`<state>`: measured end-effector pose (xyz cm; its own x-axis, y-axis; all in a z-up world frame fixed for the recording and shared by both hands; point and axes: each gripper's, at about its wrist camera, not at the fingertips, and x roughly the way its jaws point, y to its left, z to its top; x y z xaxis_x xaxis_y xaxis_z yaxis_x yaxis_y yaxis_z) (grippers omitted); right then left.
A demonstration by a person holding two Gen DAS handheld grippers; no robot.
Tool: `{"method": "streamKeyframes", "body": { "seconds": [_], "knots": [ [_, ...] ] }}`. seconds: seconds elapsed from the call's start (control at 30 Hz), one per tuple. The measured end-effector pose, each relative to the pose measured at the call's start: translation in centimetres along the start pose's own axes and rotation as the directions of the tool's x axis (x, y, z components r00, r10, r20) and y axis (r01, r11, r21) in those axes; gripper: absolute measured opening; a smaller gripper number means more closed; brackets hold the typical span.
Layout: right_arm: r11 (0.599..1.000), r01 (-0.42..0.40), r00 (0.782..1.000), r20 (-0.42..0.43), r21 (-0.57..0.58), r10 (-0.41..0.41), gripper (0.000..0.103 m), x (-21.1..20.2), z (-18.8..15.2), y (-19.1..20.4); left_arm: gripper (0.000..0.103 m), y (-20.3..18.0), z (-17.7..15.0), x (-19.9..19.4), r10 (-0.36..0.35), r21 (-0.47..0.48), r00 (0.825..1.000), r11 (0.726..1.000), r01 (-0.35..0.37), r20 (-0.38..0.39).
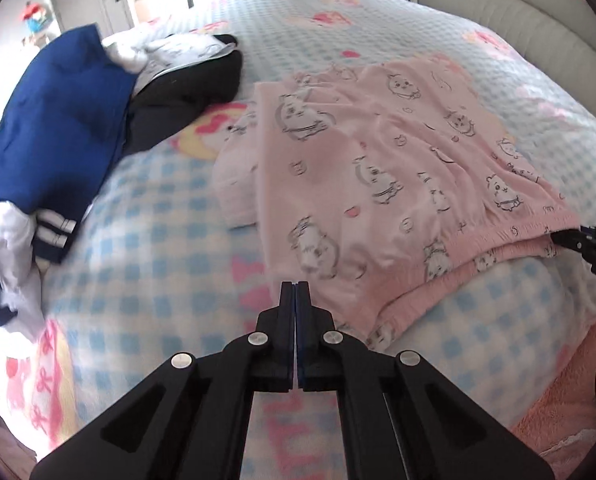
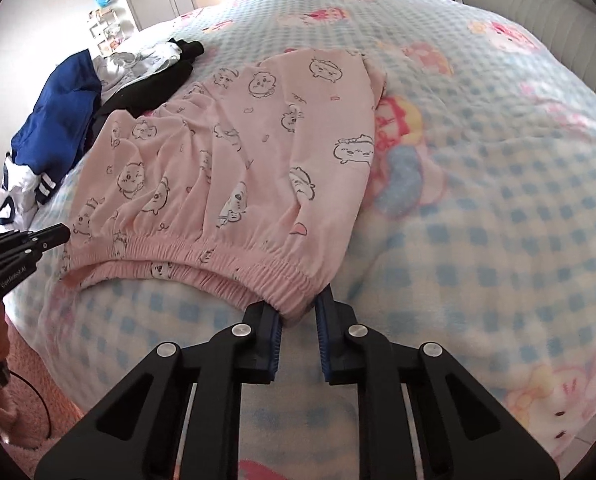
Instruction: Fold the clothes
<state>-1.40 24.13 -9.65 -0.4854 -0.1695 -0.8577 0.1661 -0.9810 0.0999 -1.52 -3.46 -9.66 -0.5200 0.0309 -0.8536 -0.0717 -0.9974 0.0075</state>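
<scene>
Your right gripper (image 2: 298,316) has its jaws a little apart around the right end of the elastic waistband (image 2: 226,256) of the pink pajama pants (image 2: 234,152); I cannot tell if they pinch it or only touch. Your left gripper (image 1: 296,292) is fully closed, holds nothing, and sits just off the waistband's left end. From the waistband the pants run long and flat away from you up the checked blanket (image 2: 477,200), with free blanket to the right, while the pile of dark clothes (image 1: 58,120) lies well to the left.

The left gripper (image 1: 296,285) hovers over the bed (image 1: 146,240) with jaws pressed together. The right gripper (image 2: 298,310) sits at the bed's near edge, jaws parted.
</scene>
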Motion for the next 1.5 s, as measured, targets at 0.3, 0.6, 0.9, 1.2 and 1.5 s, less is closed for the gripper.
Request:
{"method": "streamKeyframes", "body": {
  "seconds": [0.3,0.6,0.9,1.2,1.5],
  "knots": [
    [0.997,-0.043,0.997,-0.064,0.07,0.047,0.016,1.8,-0.3,-1.2,0.061,-6.6,-1.2,2.1,0.047,0.314,0.999,0.948,-0.045,0.002],
    [0.998,-0.03,0.998,-0.055,0.053,0.033,0.019,1.5,0.1,-0.9,0.018,-3.5,-1.0,1.1,0.065,0.134,0.998,0.989,-0.067,0.021],
    [1.0,0.006,0.997,-0.075,0.031,-0.003,0.031,2.3,-0.5,0.0,0.018,-1.1,-3.0,-0.8,0.008,0.057,1.0,0.998,-0.007,-0.024],
    [0.993,-0.074,0.997,-0.022,0.091,0.077,0.033,-0.6,-0.3,-2.0,0.044,3.1,-3.3,-1.7,-0.198,-0.165,0.98,0.966,0.201,0.033],
    [0.98,-0.095,0.993,-0.055,0.177,0.107,0.038,3.4,2.5,-3.7,0.043,5.6,-2.8,3.1,-0.263,-0.37,0.964,0.9,0.23,-0.04]
  ]
}}
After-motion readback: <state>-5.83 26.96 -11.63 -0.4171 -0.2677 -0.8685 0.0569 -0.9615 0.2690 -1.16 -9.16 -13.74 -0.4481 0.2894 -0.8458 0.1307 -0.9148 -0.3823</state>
